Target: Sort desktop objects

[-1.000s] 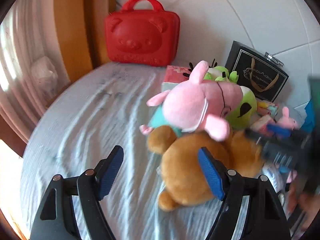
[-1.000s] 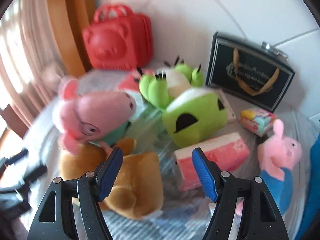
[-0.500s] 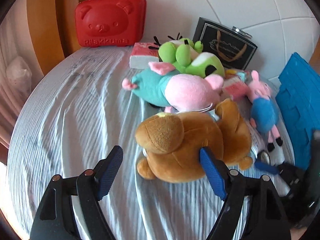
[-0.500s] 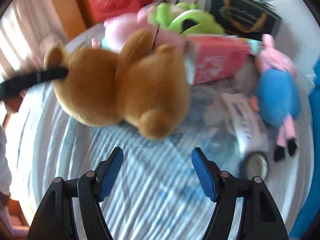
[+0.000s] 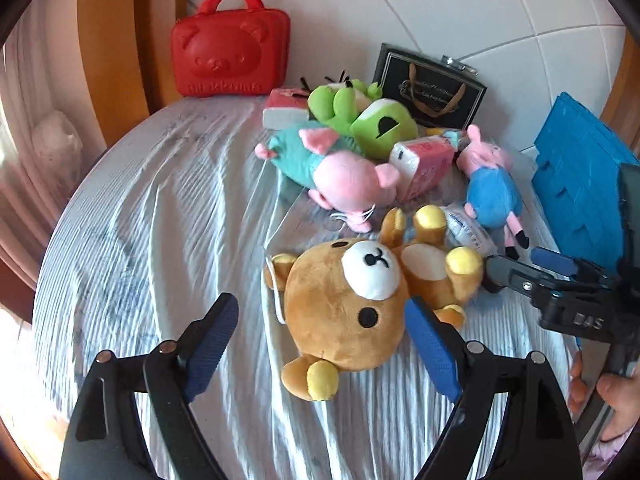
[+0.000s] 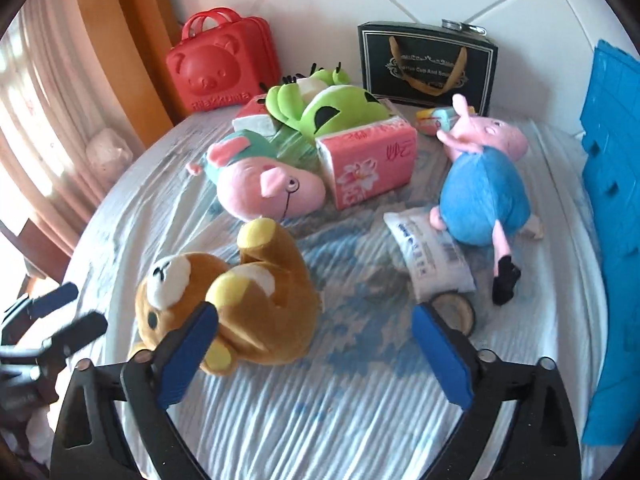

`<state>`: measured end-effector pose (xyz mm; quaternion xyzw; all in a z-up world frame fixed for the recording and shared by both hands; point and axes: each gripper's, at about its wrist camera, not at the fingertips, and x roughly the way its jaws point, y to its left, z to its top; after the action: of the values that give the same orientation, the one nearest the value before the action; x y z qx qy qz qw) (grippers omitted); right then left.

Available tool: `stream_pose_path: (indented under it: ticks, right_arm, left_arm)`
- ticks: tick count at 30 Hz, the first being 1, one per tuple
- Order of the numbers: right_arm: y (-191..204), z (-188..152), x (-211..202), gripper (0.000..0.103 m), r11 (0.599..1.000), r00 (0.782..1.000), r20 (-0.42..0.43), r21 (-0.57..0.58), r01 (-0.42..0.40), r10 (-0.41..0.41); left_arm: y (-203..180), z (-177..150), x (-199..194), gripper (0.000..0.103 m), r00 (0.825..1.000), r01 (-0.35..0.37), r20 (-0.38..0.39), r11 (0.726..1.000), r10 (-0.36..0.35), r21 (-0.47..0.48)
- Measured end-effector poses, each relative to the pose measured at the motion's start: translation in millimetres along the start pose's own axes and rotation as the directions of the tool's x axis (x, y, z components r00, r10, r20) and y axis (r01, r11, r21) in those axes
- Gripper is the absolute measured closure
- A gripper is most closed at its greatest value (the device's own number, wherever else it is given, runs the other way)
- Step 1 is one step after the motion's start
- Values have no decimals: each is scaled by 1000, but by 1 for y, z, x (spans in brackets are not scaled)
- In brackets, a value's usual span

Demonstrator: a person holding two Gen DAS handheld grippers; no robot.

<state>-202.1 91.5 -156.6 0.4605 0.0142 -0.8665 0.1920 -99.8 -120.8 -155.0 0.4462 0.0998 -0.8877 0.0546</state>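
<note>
A brown plush bear [image 5: 352,304] lies face up on the striped pale-blue cloth [image 5: 160,208], apart from the toy pile. My left gripper [image 5: 320,340] hovers just before its head, jaws opening. The right pad sits beside the head and the left pad stands clear. My right gripper [image 6: 316,352] is opening wide over bare cloth. Its left pad overlaps the foot of the bear [image 6: 240,300], with nothing pressed between the pads. Behind lie a pink pig in teal [image 6: 260,184], a green plush [image 6: 320,108], a pink tissue pack [image 6: 368,160], a blue-bodied pig [image 6: 484,184] and a white wipes pack [image 6: 428,256].
A red bear-faced case [image 5: 228,52] and a black gift bag [image 5: 432,96] stand against the white wall. A blue slatted crate [image 6: 612,200] borders the right side. A small round object [image 6: 456,312] lies by the wipes. A wooden post and a curtain stand at the left.
The brown bear has rolled from back-up to face-up and lies nearer the front, away from the pile. The right jaws spread much wider. Both grippers drew back.
</note>
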Motion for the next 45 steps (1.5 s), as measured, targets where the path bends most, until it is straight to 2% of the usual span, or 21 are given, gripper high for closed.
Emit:
stream_pose_path:
  ticks: [4, 7, 10, 16, 20, 22, 26, 27, 28, 29, 31, 32, 36, 38, 39, 41, 45]
  right_arm:
    - [7, -14, -1, 3, 999, 999, -10, -8, -42, 42]
    - [14, -15, 9, 5, 999, 999, -24, -30, -41, 41]
    - [18, -12, 16, 17, 999, 999, -31, -42, -27, 26]
    - [17, 5, 21, 18, 999, 1000, -2, -31, -8, 8]
    - [15, 20, 26, 18, 1000, 1000, 10, -17, 11, -10]
    - [16, 23, 40, 31, 999, 1000, -18, -28, 20, -20]
    - [17, 21, 76, 43, 999, 997, -75, -31, 6, -8]
    - [16, 20, 80, 54, 1000, 997, -78, -21, -21, 20]
    - [15, 19, 80, 62, 999, 996, -78, -2, -53, 53]
    - [16, 18, 77, 63, 999, 996, -74, 2, -50, 50]
    - [22, 14, 69, 69, 999, 998, -53, -28, -33, 31]
    - [24, 12, 65, 70, 999, 998, -48, -37, -30, 29]
    - [27, 5, 44, 77, 998, 999, 1, -56, -34, 34]
    - [31, 6, 29, 78, 996, 999, 33, -82, -37, 40]
    - [34, 6, 19, 79, 994, 998, 55, -100, -37, 42]
    - [39, 8, -2, 79, 990, 993, 97, -130, -54, 67]
    - [47, 16, -55, 80, 981, 975, 210, -192, -34, 75]
  left_arm:
    - [3, -18, 27, 18, 998, -2, -71, 1000, 1, -5]
    - [5, -25, 49, 18, 993, -39, -109, 999, 39, 3]
    - [8, -24, 55, 18, 993, -35, -110, 999, 34, -9]
    - [8, -12, 46, 18, 998, -14, -66, 1000, 15, 17]
    - [6, -8, 58, 19, 995, 11, -101, 999, -7, 39]
    - [5, -7, 61, 19, 994, 24, -110, 999, -20, 37]
    - [3, -9, 66, 19, 991, 36, -134, 998, -28, 58]
    - [2, -10, 66, 21, 990, 41, -135, 998, -33, 57]
    - [2, -11, 65, 26, 990, 44, -133, 997, -36, 59]
    - [1, -13, 65, 29, 989, 54, -137, 997, -45, 58]
    - [-2, -17, 66, 49, 985, 81, -156, 995, -70, 63]
    - [-3, -20, 66, 54, 983, 100, -160, 993, -89, 60]
    - [-12, -27, 60, 70, 988, 82, -138, 994, -72, 67]
    - [-20, -27, 47, 98, 992, 95, -89, 992, -87, 87]
    - [-23, -24, 40, 103, 993, 103, -64, 991, -98, 88]
    - [-32, -17, 24, 103, 995, 100, -6, 990, -100, 100]
    - [-56, -5, -8, 103, 991, 110, 67, 986, -119, 125]
